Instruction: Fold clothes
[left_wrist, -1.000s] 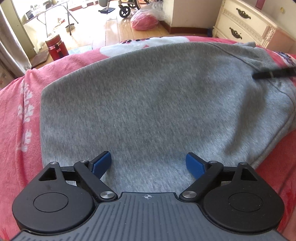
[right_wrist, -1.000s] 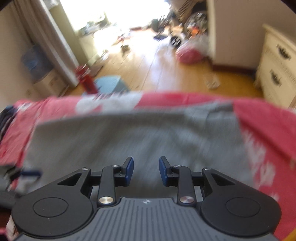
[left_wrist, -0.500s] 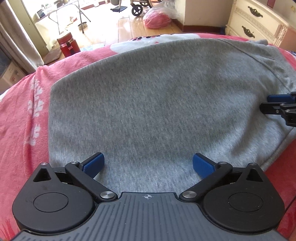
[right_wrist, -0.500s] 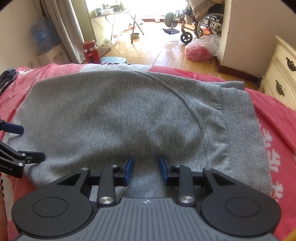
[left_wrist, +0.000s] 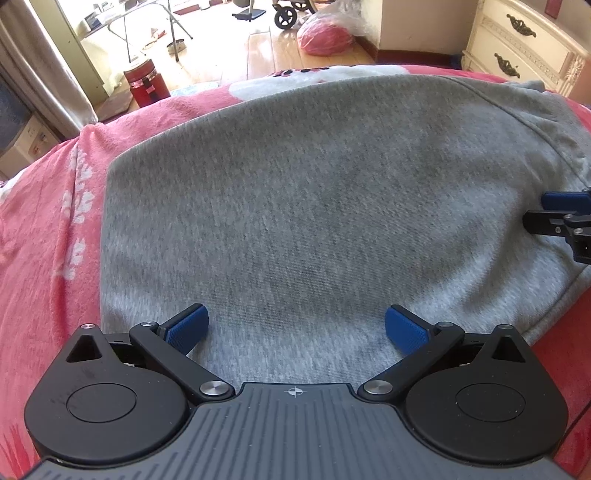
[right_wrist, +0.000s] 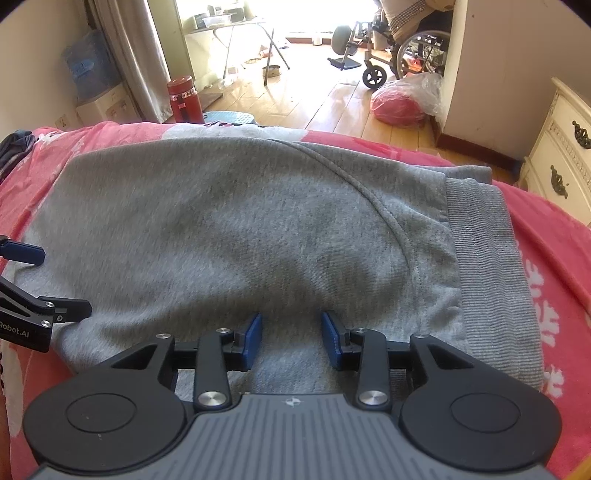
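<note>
A grey sweatshirt (left_wrist: 295, 206) lies folded and flat on a pink blanket (left_wrist: 44, 236). In the right wrist view the same sweatshirt (right_wrist: 258, 236) shows its ribbed hem (right_wrist: 491, 280) at the right. My left gripper (left_wrist: 295, 325) is wide open over the garment's near edge, with nothing between its blue pads. My right gripper (right_wrist: 291, 339) hovers over the near edge further right, its jaws partly open and empty. Each gripper shows at the edge of the other's view: the right gripper (left_wrist: 561, 221), the left gripper (right_wrist: 33, 288).
The pink blanket (right_wrist: 554, 258) covers the bed around the garment. Beyond the bed are a wooden floor, a red flask (right_wrist: 183, 98), a red bag (right_wrist: 399, 105), a wheelchair (right_wrist: 399, 51) and a cream dresser (right_wrist: 565, 162). Dark cloth (right_wrist: 14, 147) lies at the far left.
The right gripper swung down over the sweatshirt's near edge and steadied, its jaws a little wider. The left gripper shifted left and opened slightly more.
</note>
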